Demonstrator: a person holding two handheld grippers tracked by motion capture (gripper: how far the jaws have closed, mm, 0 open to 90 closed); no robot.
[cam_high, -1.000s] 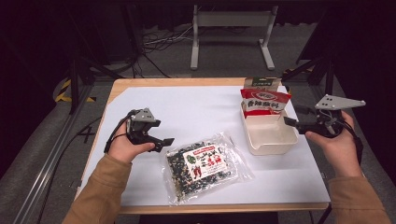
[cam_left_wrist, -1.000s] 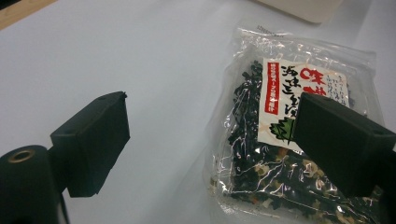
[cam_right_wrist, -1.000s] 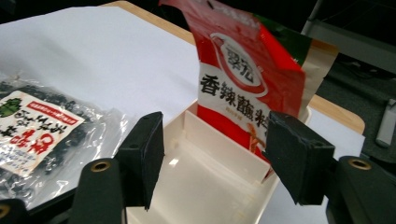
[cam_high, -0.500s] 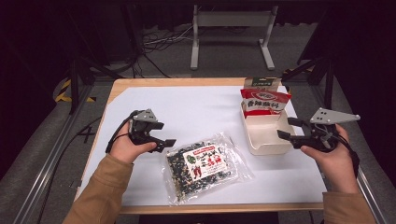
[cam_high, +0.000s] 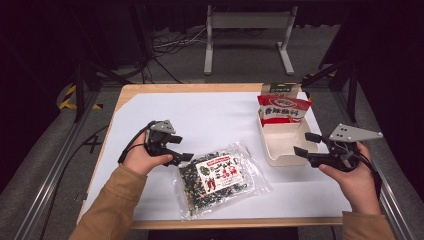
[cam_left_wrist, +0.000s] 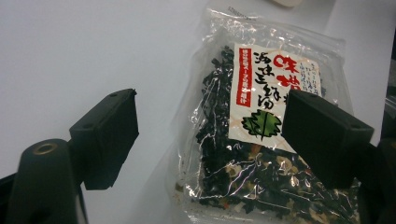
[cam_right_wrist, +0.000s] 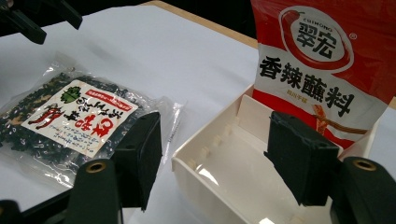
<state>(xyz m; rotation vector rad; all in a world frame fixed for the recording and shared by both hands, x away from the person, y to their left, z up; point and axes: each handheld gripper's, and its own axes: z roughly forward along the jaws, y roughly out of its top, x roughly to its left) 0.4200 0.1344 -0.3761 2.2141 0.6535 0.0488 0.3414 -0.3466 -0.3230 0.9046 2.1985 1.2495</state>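
High view shows the left claw (cam_high: 182, 152) just beside the left edge of a clear seaweed packet (cam_high: 220, 177) that lies flat on the white bench (cam_high: 210, 115). Its jaws stand released with nothing between them, having just been closing and then easing wider again. Left gripper view shows the packet ahead, its label partly behind one jaw, no pad touching it. The right claw (cam_high: 303, 144) hovers at the near right corner of a white tray (cam_high: 280, 155), jaws also released and empty. A red sauce pouch (cam_high: 283, 109) stands upright at the tray's far end, with a green packet (cam_high: 277, 89) behind it.
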